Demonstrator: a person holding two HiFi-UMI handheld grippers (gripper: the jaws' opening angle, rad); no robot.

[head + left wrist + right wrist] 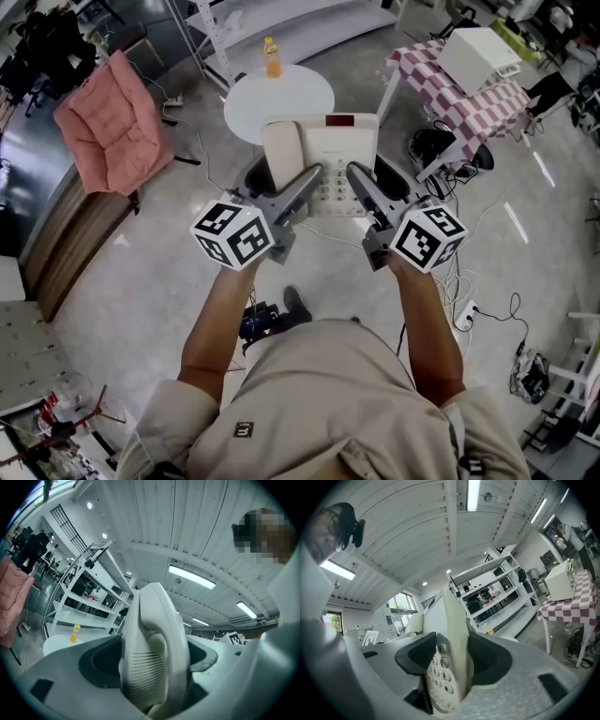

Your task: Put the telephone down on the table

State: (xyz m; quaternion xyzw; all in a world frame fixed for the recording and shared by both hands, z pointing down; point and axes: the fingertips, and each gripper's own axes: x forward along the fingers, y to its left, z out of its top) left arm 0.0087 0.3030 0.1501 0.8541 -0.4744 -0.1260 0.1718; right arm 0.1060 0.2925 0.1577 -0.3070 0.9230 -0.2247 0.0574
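Between the two tools, the telephone (328,159) hangs in the air, clear of the round white tabletop (281,98) that the head view shows beyond and below it. In that view the left tool (312,178) takes the side with the handset (281,155) and the right tool (354,178) takes the keypad side, each closed on the telephone's near edge.

The left gripper view shows more: the left tool (154,667) has its jaws pressed on the handset (152,653) itself, grille toward the camera. The right gripper view shows the right tool (447,667) clamped on the thin edge of the body, with the keys (438,670) beside one jaw.

A yellow bottle (272,58) stands upright at the tabletop's far side, well apart from the telephone. The floor (141,272) is grey and glossy. A pink cushion (112,127) lies to the left, and a checked table (450,98) with a white box (478,56) on it stands to the right. Cables (469,300) trail on the floor near the person's right arm. Only the gripper views show the white shelving (79,597) and the strip lights (192,576) on a ribbed ceiling.
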